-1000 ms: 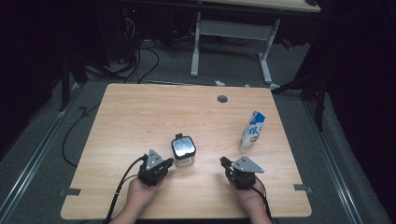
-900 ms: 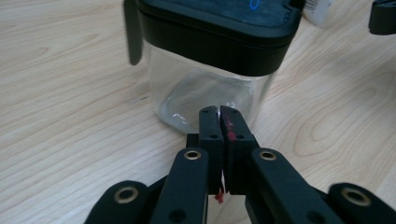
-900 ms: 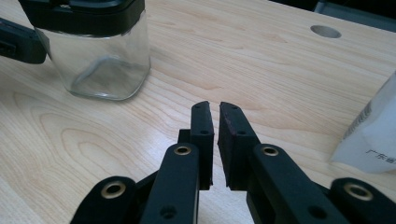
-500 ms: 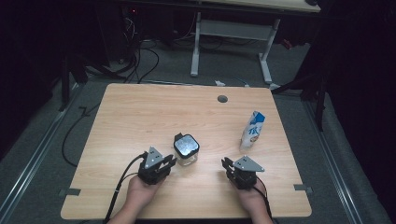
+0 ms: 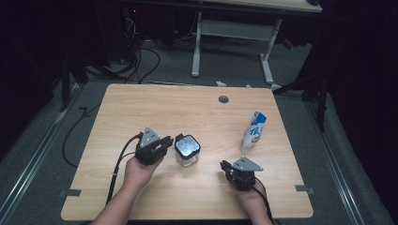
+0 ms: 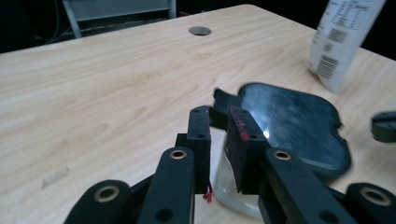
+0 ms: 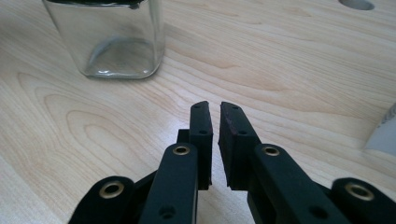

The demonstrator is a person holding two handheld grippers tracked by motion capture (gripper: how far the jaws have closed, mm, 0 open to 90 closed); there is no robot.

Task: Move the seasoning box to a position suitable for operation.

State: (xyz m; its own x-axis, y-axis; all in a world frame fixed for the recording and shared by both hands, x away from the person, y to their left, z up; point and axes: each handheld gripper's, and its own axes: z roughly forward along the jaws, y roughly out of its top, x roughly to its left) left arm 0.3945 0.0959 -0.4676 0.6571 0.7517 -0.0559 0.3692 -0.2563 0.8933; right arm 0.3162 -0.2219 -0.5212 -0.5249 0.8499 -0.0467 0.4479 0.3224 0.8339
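A clear square glass jar (image 5: pixel 187 151) with a black lid stands on the wooden table (image 5: pixel 197 108), left of centre. In the left gripper view the lid (image 6: pixel 292 128) lies just beyond my jaws, its small tab (image 6: pixel 220 99) by the fingertips. My left gripper (image 5: pixel 166 141) hangs just left of the jar; its jaws (image 6: pixel 217 116) have just been closing to a narrow gap with nothing between them. My right gripper (image 5: pixel 225 165) rests near the front edge. Its jaws (image 7: pixel 215 109) have also just been closing, narrowly apart and empty, pointing toward the jar (image 7: pixel 112 42).
A white and blue carton (image 5: pixel 253 130) stands upright at the right of the table, also seen as carton (image 6: pixel 343 39). A round cable hole (image 5: pixel 223 99) sits near the far edge. Cables trail off the table's left side.
My left gripper has risen and moved away from the person, closer alongside the jar. Both pairs of jaws stand slightly wider than a second ago. The right hand and the jar have stayed put.
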